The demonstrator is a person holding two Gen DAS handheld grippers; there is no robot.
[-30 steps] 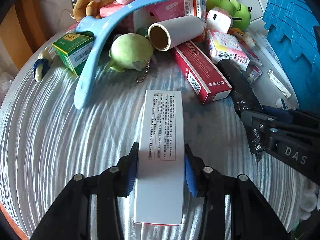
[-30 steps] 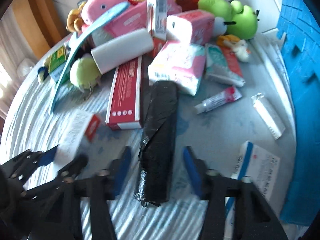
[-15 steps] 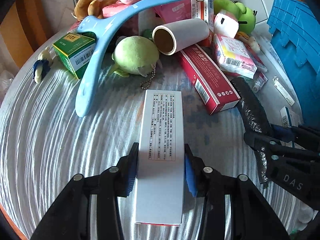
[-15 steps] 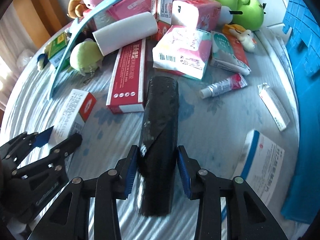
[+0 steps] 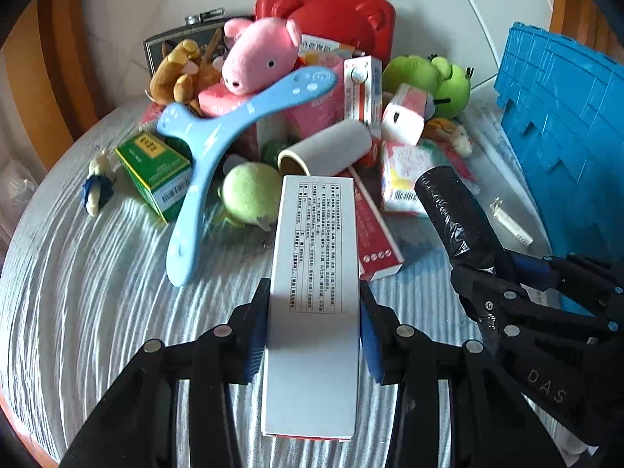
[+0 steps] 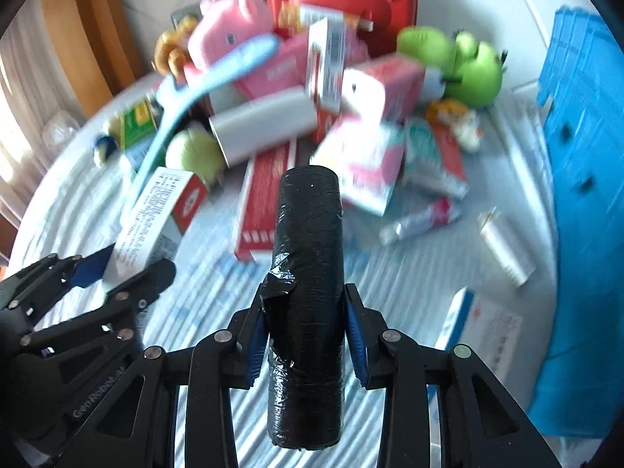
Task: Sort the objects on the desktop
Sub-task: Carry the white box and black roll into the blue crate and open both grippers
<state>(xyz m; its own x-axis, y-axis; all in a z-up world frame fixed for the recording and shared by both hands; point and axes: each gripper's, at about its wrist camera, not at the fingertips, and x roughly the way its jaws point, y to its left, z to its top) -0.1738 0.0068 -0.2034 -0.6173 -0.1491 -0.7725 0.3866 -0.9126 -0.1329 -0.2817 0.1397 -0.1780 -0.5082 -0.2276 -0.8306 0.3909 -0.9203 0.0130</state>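
My left gripper is shut on a long white box with printed text, lifted clear of the striped tablecloth. My right gripper is shut on a black roll of plastic bags, also raised off the cloth. In the left wrist view the black roll and the right gripper show at the right. In the right wrist view the white box and the left gripper show at the lower left. Behind them lies a heap of toys and boxes.
The heap holds a pink pig plush, blue boomerang, green box, paper roll, red box, green plush and red case. A blue crate stands right. A tube and small boxes lie nearby.
The right gripper closed on the black roll. Both grippers then rose from the cloth with the white box and the roll, and the views tilted up toward the heap.
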